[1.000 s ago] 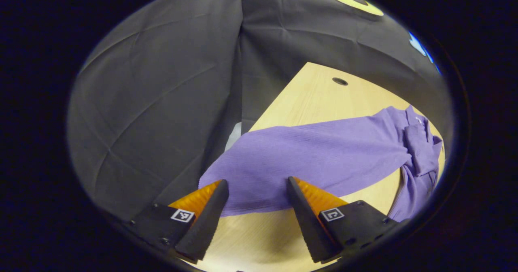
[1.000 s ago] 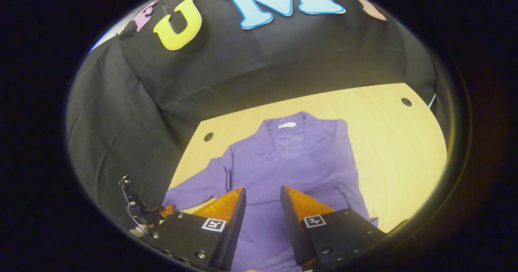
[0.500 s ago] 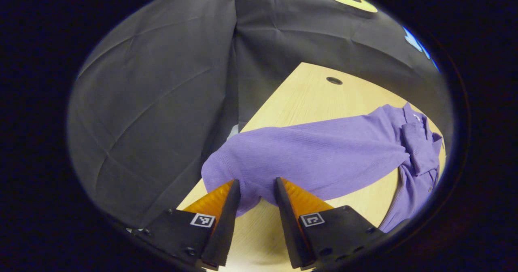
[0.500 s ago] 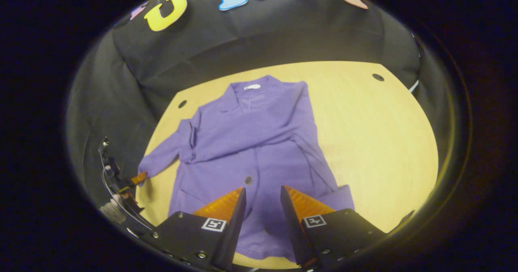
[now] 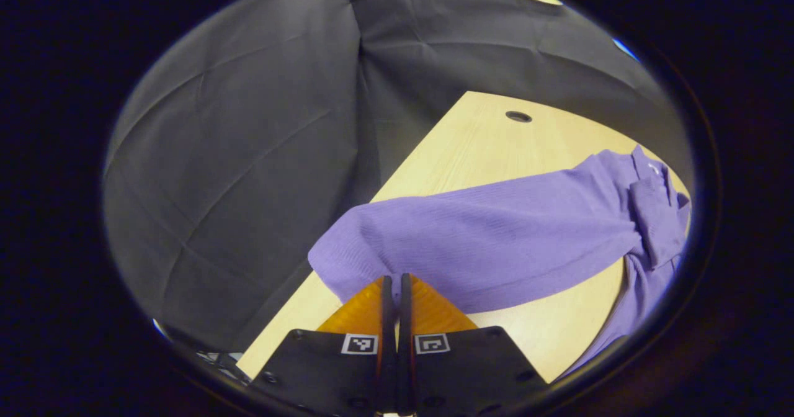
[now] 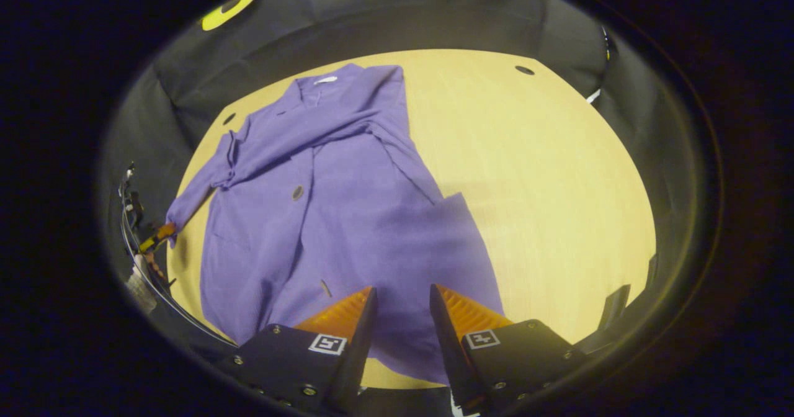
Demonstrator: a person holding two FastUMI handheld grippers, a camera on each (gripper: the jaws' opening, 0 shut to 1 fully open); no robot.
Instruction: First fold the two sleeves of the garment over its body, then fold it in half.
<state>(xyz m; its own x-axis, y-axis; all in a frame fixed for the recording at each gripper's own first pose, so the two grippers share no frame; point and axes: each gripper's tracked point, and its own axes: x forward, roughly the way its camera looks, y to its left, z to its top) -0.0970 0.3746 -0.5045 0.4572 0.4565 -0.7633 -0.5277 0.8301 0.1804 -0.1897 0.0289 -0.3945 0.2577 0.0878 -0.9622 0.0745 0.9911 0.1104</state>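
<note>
The purple ribbed button-front garment (image 6: 347, 206) lies flat on the pale wooden table (image 6: 546, 175), front up. Its collar is toward the booth wall and its hem toward us, so its long axis runs from the far edge to the near one in the right gripper view.

One sleeve already lies folded across the chest. The other sleeve (image 5: 496, 237) stretches sideways to the table's edge, its own length running almost square to the body. We judge it is held out that way because it is the next part to be lifted and carried over the body.

Our left gripper (image 5: 392, 290) is clenched on that sleeve's cuff, fingers together with a pinch of cloth between them. It also shows small at the cuff in the right gripper view (image 6: 162, 234).

Our right gripper (image 6: 402, 318) hangs above the hem with its fingers parted and nothing between them, probably waiting for the half fold.
</note>
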